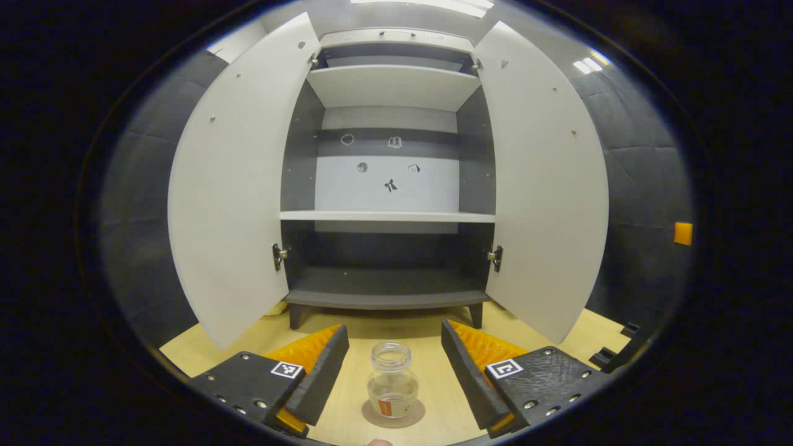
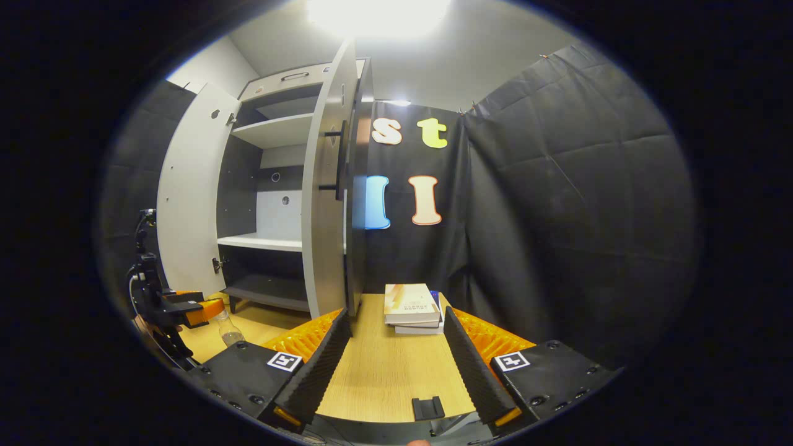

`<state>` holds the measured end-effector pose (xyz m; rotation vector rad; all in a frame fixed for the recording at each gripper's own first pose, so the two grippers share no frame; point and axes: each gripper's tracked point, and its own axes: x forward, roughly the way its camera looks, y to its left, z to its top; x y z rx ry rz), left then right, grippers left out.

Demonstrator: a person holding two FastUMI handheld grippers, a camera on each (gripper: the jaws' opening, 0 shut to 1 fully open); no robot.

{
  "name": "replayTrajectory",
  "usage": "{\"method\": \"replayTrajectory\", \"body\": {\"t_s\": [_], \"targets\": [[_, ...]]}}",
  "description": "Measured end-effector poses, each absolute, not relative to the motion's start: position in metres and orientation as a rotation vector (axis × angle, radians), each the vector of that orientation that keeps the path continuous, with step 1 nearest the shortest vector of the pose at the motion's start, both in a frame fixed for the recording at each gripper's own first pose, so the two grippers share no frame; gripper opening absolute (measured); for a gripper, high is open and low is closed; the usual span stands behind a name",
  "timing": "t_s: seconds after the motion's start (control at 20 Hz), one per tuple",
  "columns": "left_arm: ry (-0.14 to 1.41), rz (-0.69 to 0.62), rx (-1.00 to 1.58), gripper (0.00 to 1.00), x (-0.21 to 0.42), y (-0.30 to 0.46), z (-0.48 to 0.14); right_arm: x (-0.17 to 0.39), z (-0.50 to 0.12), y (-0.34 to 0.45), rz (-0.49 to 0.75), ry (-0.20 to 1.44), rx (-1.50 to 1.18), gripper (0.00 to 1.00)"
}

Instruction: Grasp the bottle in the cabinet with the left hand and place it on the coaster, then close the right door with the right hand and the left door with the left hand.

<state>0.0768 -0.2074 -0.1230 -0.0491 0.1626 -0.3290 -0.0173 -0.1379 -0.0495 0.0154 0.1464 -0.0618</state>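
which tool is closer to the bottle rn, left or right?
Left. The left tool is open with the bottle standing on the coaster between its fingers. The right tool is off to the side, open over bare table, facing the books.

Light wood-grain tabletop, booth enclosed by black quilted cloth wall. Pale grey ceiling with bright overhead light; smaller ceiling lamps seen in left gripper view. Small orange square tag on dark wall. Stack of pale-covered books near table's far edge.
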Motion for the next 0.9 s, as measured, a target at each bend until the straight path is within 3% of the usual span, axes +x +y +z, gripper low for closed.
{"method": "replayTrajectory", "body": {"t_s": [0.3, 0.7, 0.75, 0.9], "targets": [[0.098, -0.262, -0.056, 0.89, 0.064, -0.175, -0.060, 0.011, -0.013, -0.131, 0.032, 0.164, 0.118, 0.97], [0.030, -0.154, -0.007, 0.91, 0.059, -0.102, -0.017, 0.054, 0.031, -0.152, -0.001, 0.197, 0.285, 0.97], [0.026, -0.144, -0.001, 0.91, 0.059, -0.093, -0.014, 0.060, 0.033, -0.158, -0.023, 0.201, 0.270, 0.92], [0.020, -0.114, 0.004, 0.89, 0.060, -0.066, -0.009, 0.076, 0.041, -0.159, -0.050, 0.200, 0.268, 0.92]]}}
